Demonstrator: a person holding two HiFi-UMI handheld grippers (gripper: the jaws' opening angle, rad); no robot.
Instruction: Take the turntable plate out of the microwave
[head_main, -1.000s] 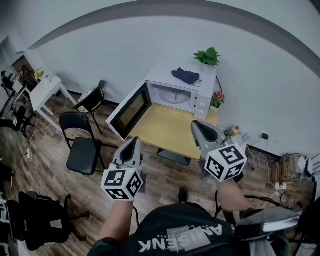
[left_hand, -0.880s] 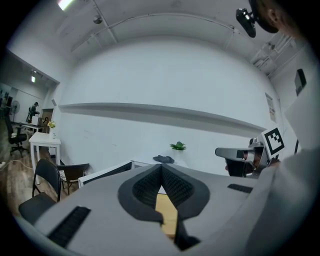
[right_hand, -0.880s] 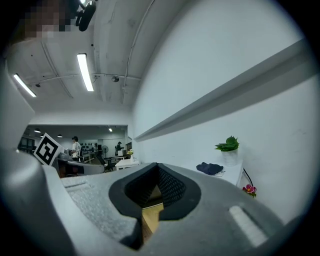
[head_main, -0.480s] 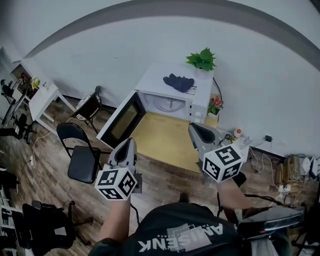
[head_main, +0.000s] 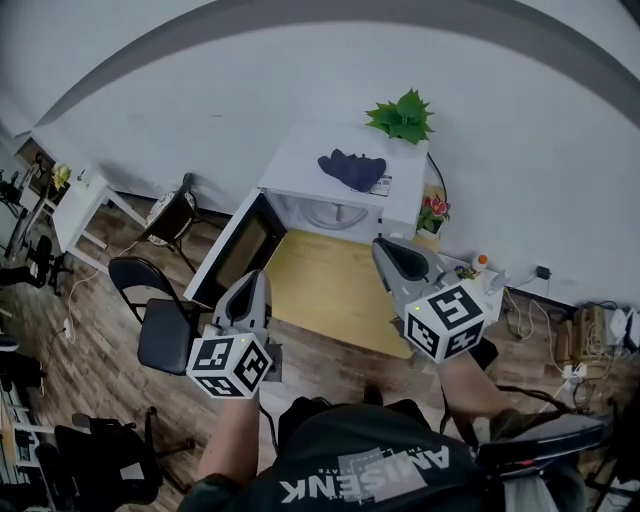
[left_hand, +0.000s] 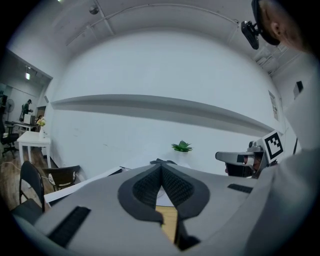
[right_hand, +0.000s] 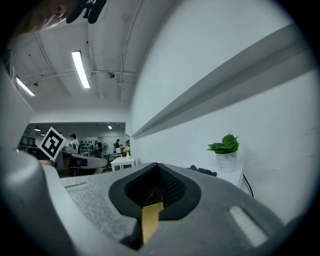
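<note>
A white microwave (head_main: 331, 160) stands at the back of a wooden table (head_main: 325, 290), its door (head_main: 234, 251) swung open to the left. The pale turntable plate (head_main: 335, 214) lies inside the cavity. My left gripper (head_main: 256, 279) is shut and empty, held in the air near the door's lower edge. My right gripper (head_main: 384, 250) is also shut and empty, over the table's right part just in front of the microwave's control side. In the left gripper view the jaws (left_hand: 161, 171) meet with nothing between them. The right gripper view shows the same (right_hand: 157, 171).
A dark cloth (head_main: 351, 168) and a potted plant (head_main: 402, 116) sit on the microwave's top. A small flower pot (head_main: 434, 212) stands to its right. Two black chairs (head_main: 161, 322) (head_main: 174, 212) and a white table (head_main: 72, 199) are on the left. Cables lie on the floor (head_main: 585, 330) at right.
Both grippers have moved forward toward the microwave, still shut. The microwave and table now sit closer in the head view.
</note>
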